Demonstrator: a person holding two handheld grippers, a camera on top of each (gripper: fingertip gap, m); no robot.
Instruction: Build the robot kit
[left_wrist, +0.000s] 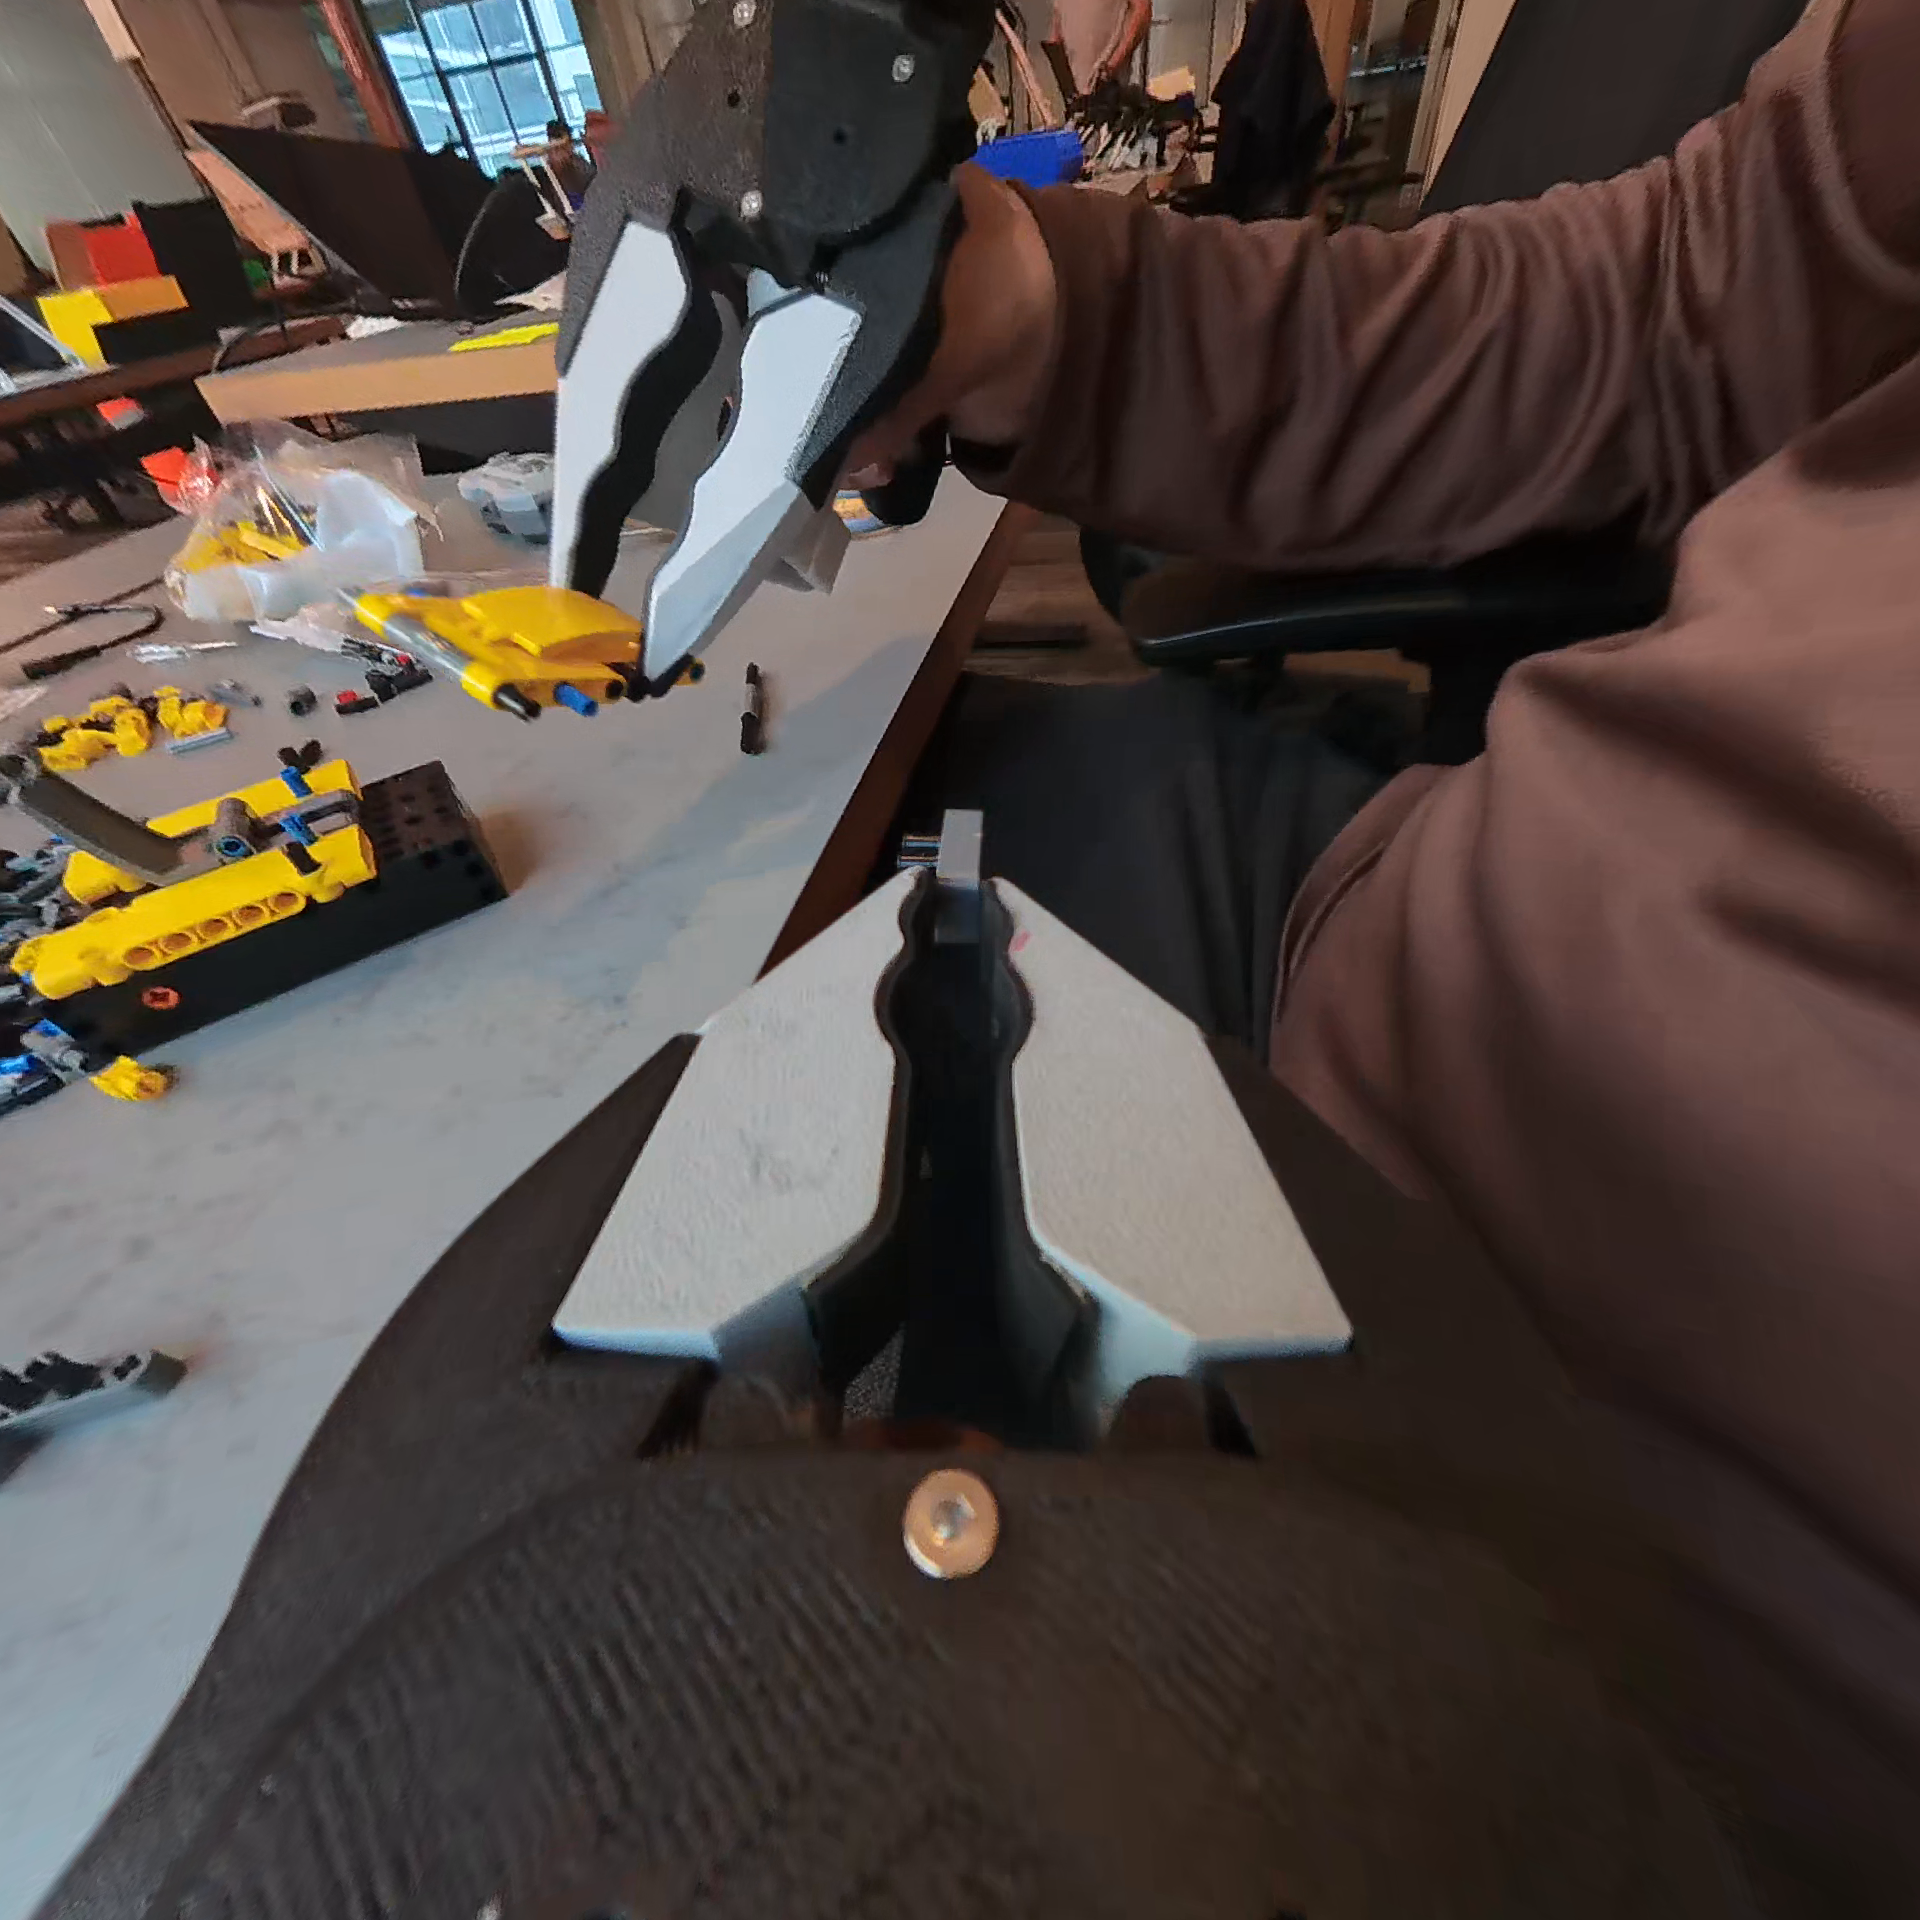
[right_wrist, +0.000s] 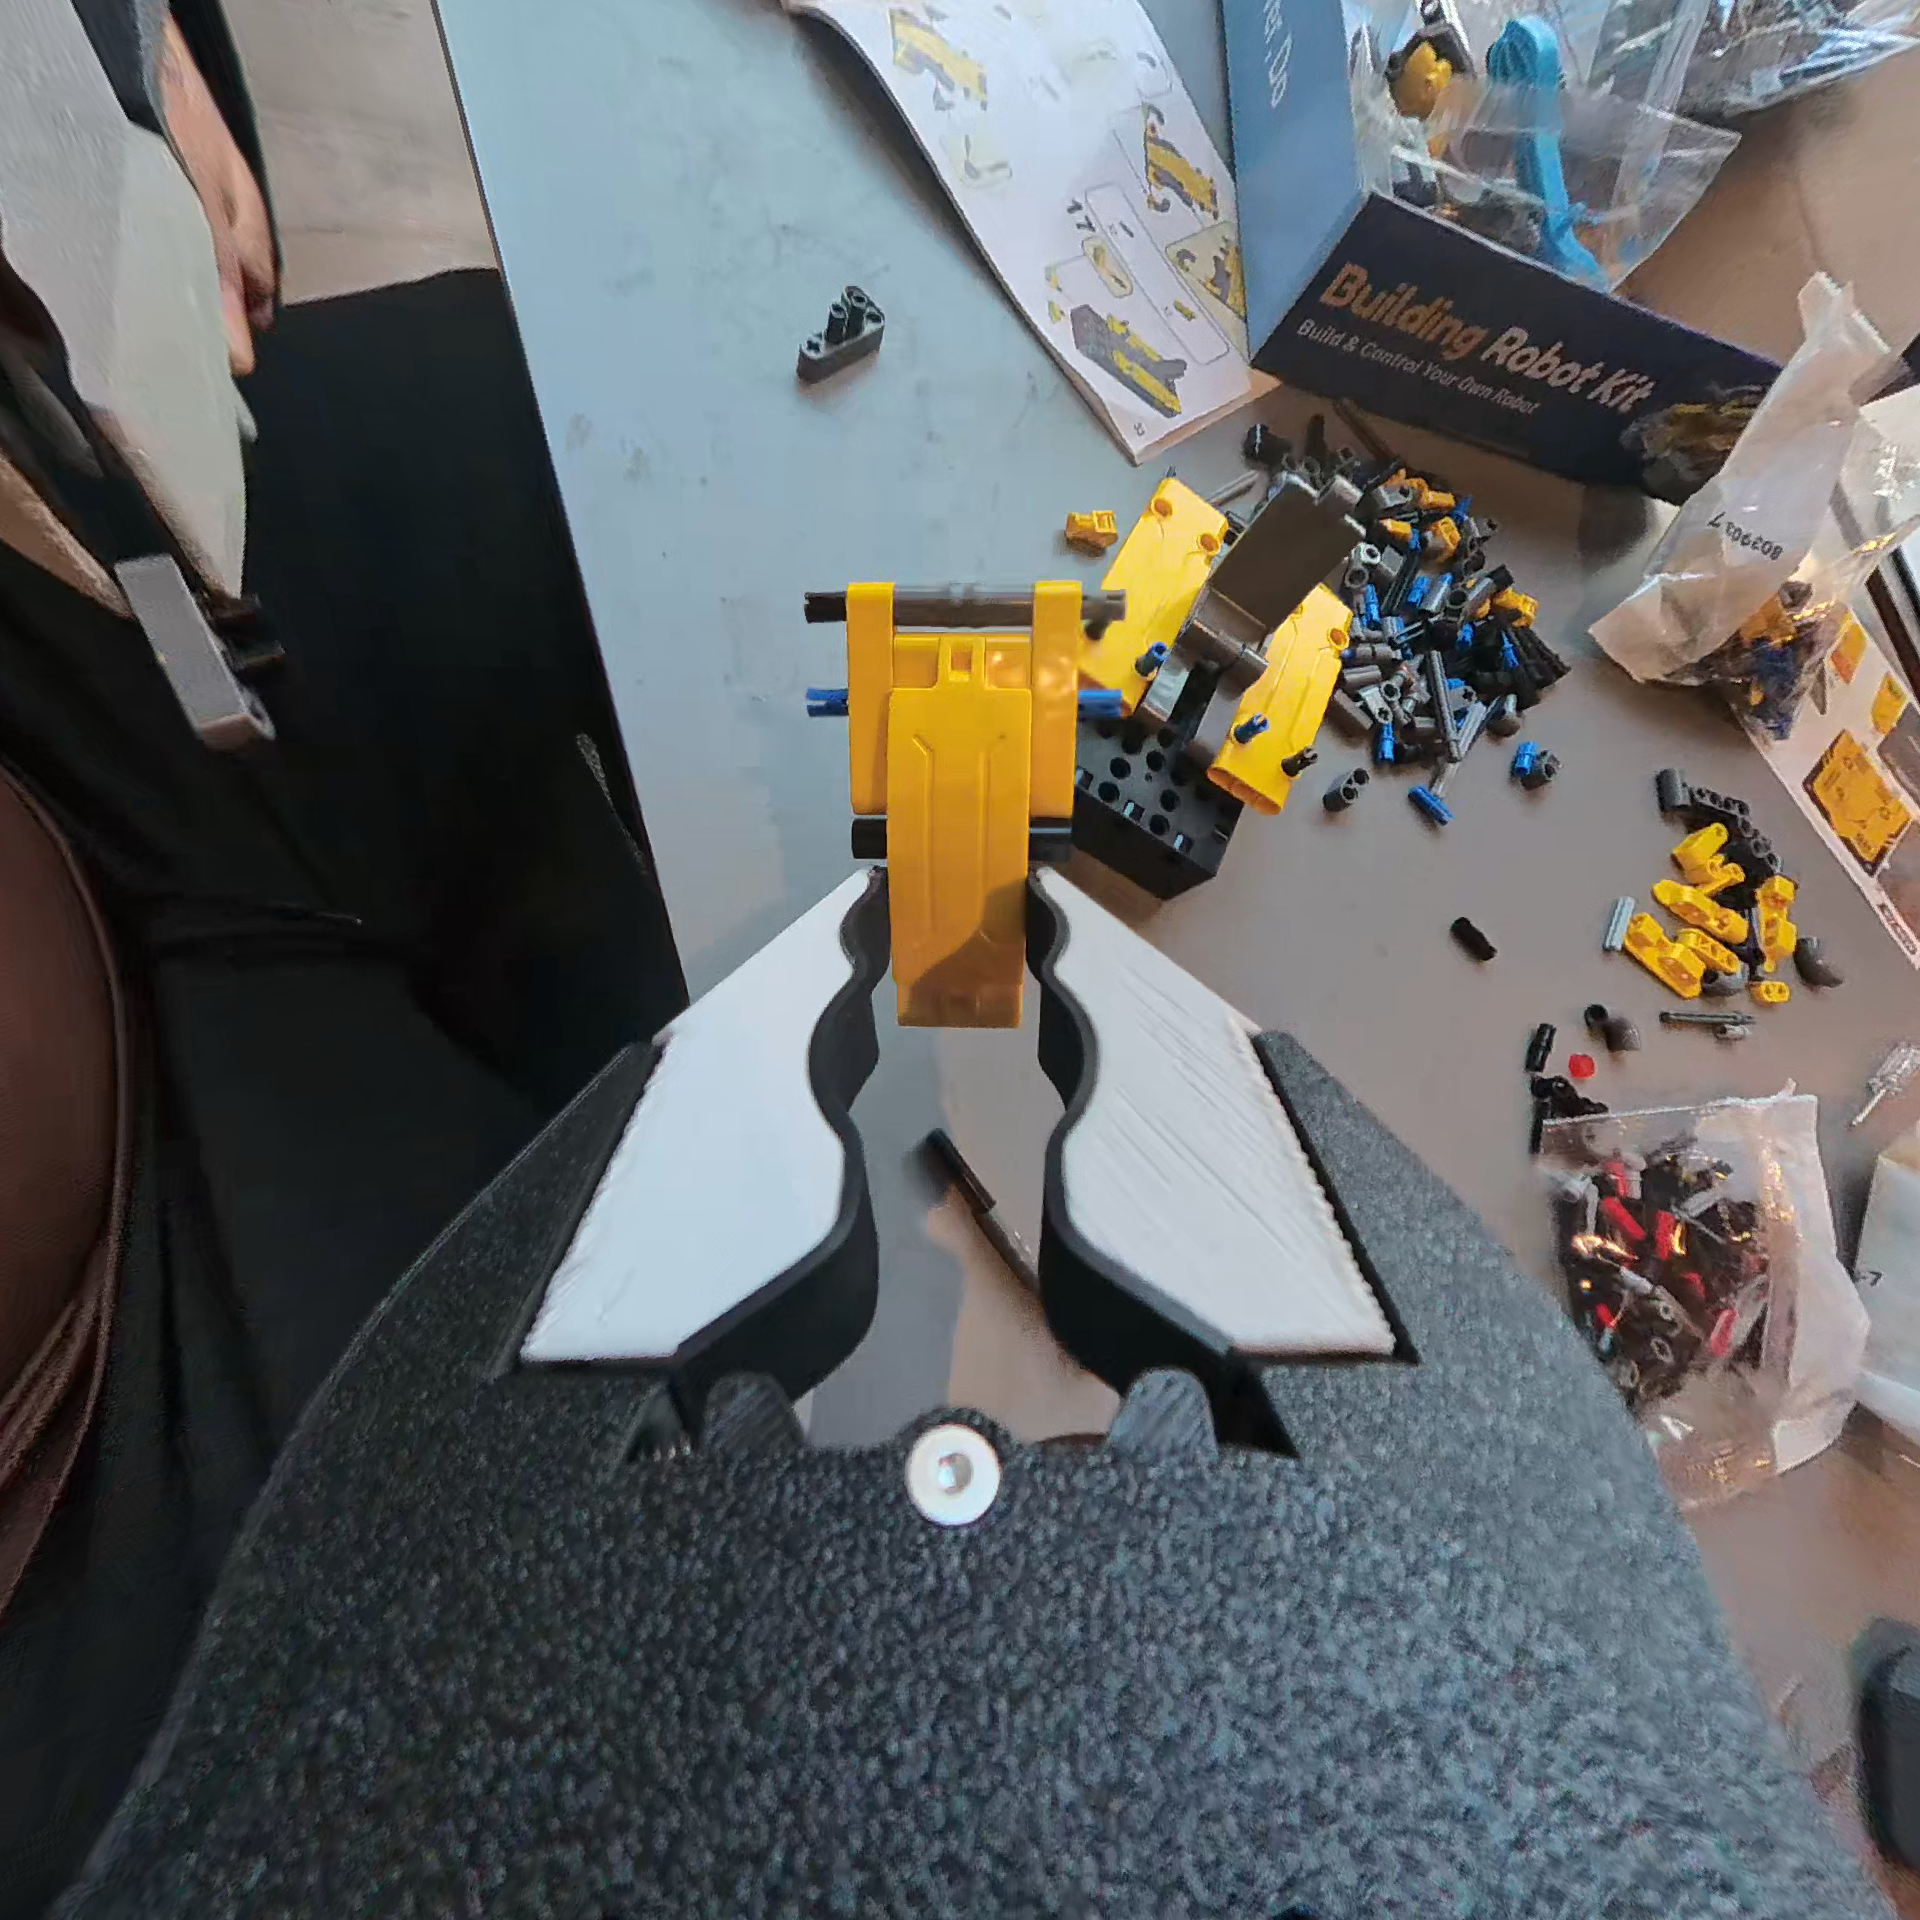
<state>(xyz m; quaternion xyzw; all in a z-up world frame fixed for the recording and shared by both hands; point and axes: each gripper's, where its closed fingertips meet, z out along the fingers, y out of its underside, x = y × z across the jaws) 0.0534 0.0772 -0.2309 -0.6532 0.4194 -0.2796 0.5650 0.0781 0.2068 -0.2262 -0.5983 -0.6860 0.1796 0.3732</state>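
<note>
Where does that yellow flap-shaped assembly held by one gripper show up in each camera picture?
Left wrist view: yellow assembly upper left of centre, hanging from the right gripper above the table.
Right wrist view: centre, clamped at that gripper's fingertips.
Shared landmark: black perforated block carrying yellow beams.

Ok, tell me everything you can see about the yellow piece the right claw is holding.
The yellow assembly looks like glossy plastic: a long flat panel with a raised arrow-like groove, joined to a wider yellow frame. A dark axle crosses its far end, and blue and black pins stick out sideways. The right claw grips the panel's sides, holding it above the grey table.
</note>
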